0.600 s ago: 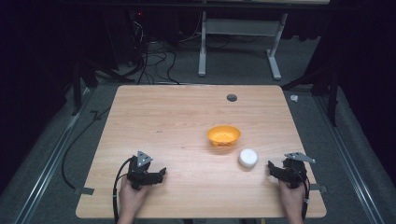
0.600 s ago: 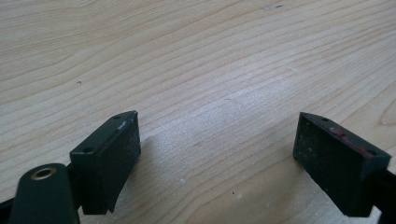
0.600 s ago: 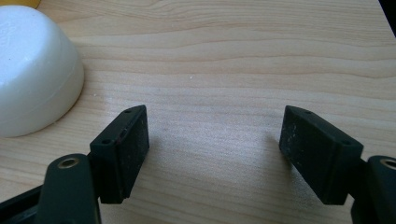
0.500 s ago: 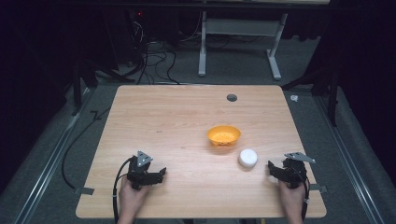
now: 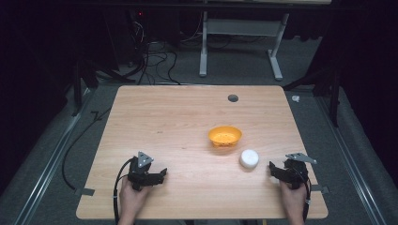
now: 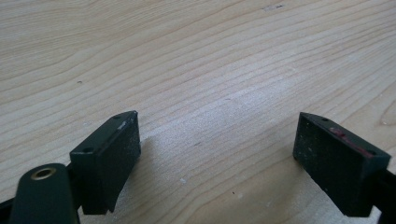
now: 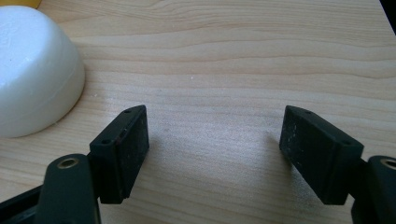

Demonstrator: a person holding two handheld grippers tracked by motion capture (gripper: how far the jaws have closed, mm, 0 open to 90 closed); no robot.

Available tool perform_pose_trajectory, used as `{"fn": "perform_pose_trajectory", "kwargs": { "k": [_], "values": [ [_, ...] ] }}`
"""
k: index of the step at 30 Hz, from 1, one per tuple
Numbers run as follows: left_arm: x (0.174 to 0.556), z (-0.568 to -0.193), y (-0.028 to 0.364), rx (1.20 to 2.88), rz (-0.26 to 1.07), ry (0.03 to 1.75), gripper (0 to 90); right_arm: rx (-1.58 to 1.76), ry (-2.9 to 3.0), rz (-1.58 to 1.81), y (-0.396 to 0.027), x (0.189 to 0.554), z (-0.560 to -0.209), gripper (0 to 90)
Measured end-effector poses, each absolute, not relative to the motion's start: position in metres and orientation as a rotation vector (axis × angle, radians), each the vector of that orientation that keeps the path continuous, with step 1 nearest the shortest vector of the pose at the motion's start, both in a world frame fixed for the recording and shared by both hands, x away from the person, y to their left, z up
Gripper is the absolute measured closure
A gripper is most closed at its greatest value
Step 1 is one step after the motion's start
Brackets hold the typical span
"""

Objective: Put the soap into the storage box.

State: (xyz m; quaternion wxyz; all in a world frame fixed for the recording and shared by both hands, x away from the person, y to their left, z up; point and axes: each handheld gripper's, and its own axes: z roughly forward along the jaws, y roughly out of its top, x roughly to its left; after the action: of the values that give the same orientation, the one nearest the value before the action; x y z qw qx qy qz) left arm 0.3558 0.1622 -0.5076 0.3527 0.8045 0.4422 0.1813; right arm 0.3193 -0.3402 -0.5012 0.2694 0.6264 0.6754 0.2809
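high view: a light wooden table (image 5: 178, 117) carries an orange bowl (image 5: 225, 136), which serves as the landmark here. the bowl sits upright, mouth up, right of the table's middle; what its hollow holds cannot be made out from this height. a white round object (image 5: 249, 158), dome-like with no clear long axis, sits just beside the bowl on its near-right side, apart from it. a small dark hole (image 5: 233, 98) in the tabletop lies beyond the bowl toward the far edge. the left gripper (image 5: 157, 174) rests low on the table well to the near-left of the bowl, held by the person's left hand (image 5: 131, 199), jaws pointing rightward and spread with nothing between them; its black cable (image 5: 116, 187) loops off the near edge. the right gripper (image 5: 274, 169) sits near-right of the bowl, just past the white object, in the right hand (image 5: 292, 199), jaws aimed left toward that object, gaping and empty. both forearms come in low from the near edge.

left gripper view: the two black jaws stand wide apart above bare wood grain, nothing gripped.

right gripper view: the jaws are likewise spread wide over bare wood, holding nothing. the white round object (image 7: 32, 70) sits rim-down at the upper left, close to the left jaw but not touching, with a sliver of the orange bowl (image 7: 21, 3) behind it.
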Motion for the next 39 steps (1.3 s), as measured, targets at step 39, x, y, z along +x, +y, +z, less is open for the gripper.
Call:
{"fn": "perform_pose_trajectory", "kwargs": {
  "k": [39],
  "values": [
    [0.356, -0.508, 0.162, 2.077, 0.470, 1.148, 15.4, 1.600, 1.877, 0.857, -0.329, 0.305, -0.491, 21.6]
  ]
}}
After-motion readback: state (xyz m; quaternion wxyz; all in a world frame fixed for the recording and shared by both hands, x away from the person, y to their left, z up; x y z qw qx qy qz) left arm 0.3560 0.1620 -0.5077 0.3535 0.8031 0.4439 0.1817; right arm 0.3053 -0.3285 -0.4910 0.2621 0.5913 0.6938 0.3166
